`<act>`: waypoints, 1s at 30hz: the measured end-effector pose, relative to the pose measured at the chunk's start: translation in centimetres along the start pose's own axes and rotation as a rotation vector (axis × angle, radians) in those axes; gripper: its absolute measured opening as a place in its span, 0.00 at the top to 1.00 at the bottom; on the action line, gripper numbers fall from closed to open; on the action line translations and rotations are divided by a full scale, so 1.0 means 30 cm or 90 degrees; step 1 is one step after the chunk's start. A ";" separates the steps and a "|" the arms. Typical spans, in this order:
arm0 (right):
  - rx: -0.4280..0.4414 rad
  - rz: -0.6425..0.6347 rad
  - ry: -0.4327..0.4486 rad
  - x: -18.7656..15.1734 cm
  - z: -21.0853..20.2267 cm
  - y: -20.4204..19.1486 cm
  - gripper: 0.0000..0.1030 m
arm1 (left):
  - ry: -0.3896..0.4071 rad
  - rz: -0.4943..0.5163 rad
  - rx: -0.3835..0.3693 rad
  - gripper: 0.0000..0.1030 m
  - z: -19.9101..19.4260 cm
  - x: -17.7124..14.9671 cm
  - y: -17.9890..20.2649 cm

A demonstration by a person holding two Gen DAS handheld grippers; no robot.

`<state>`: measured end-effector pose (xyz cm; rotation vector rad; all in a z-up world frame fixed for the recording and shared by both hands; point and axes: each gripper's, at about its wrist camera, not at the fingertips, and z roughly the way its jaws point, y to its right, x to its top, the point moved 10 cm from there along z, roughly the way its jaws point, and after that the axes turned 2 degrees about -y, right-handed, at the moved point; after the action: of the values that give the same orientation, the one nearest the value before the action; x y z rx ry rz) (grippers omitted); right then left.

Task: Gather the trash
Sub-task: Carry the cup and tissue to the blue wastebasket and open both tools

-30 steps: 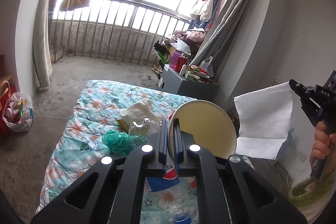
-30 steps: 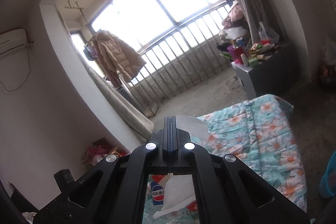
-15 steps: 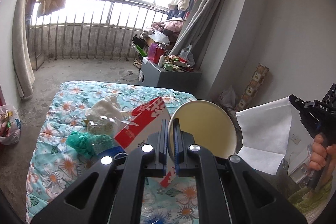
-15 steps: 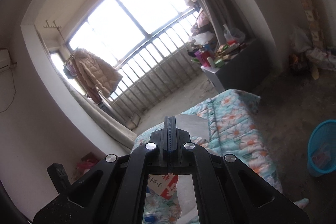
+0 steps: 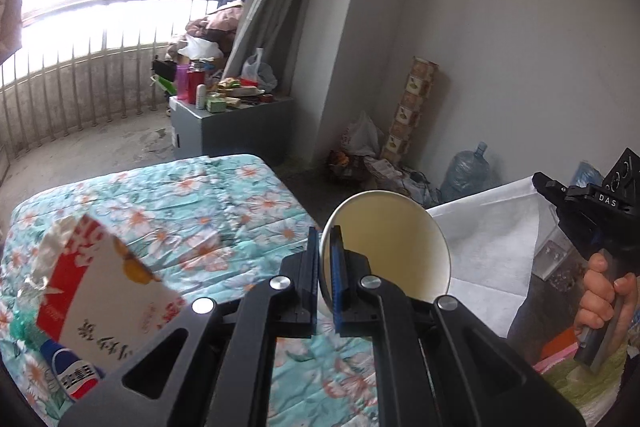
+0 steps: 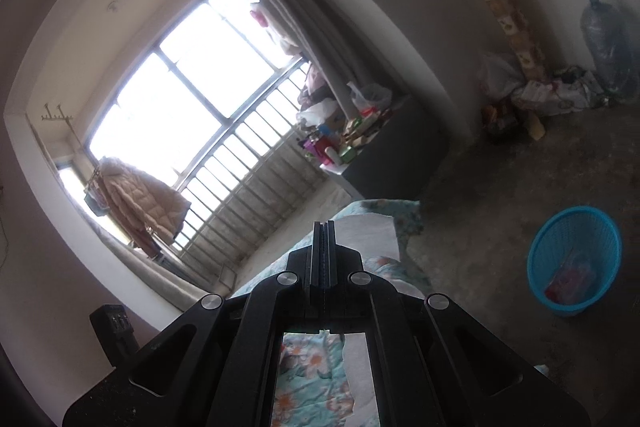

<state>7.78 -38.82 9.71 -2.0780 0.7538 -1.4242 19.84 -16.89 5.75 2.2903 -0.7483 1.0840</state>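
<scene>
My left gripper [image 5: 327, 239] is shut on the rim of a cream paper bowl [image 5: 394, 247], held on edge above the flowered bed [image 5: 224, 203]. To the right in the left wrist view, my right gripper [image 5: 538, 181] pinches a white paper sheet [image 5: 484, 247] that hangs from it; a hand [image 5: 604, 295] grips its handle. From the right wrist view, my right gripper [image 6: 324, 231] is shut on that white sheet [image 6: 368, 233]. A red and white carton [image 5: 100, 287], a Pepsi bottle [image 5: 76, 379] and green plastic [image 5: 18, 323] lie on the bed at left.
A blue plastic basket [image 6: 576, 259] with some litter stands on the concrete floor right of the bed. A grey cabinet [image 5: 228, 127] loaded with bottles sits by the balcony railing. Bags, a water jug [image 5: 466, 175] and a patterned roll [image 5: 412, 107] crowd the wall corner.
Both hands swung to the right across the room: the bed and its litter slid left in the left view, and the blue basket came into the right view. Both grips stayed closed.
</scene>
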 end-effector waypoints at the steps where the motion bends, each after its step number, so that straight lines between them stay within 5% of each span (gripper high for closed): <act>1: -0.005 0.005 0.003 0.005 -0.006 0.024 1.00 | -0.008 0.014 -0.011 0.95 0.044 0.010 0.046; 12: -0.097 0.058 0.017 0.067 -0.016 0.329 1.00 | -0.131 0.107 -0.112 0.95 0.490 0.008 0.434; 23: -0.199 0.130 -0.035 0.036 0.089 0.712 1.00 | -0.305 0.120 -0.145 0.95 1.020 -0.171 0.651; 30: -0.253 0.228 -0.061 -0.035 0.159 0.984 1.00 | -0.375 0.141 -0.156 0.95 1.285 -0.318 0.782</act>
<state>7.28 -58.82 -12.54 -2.1297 1.3794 -1.0328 19.83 -55.85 -18.95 2.3550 -1.3033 0.3514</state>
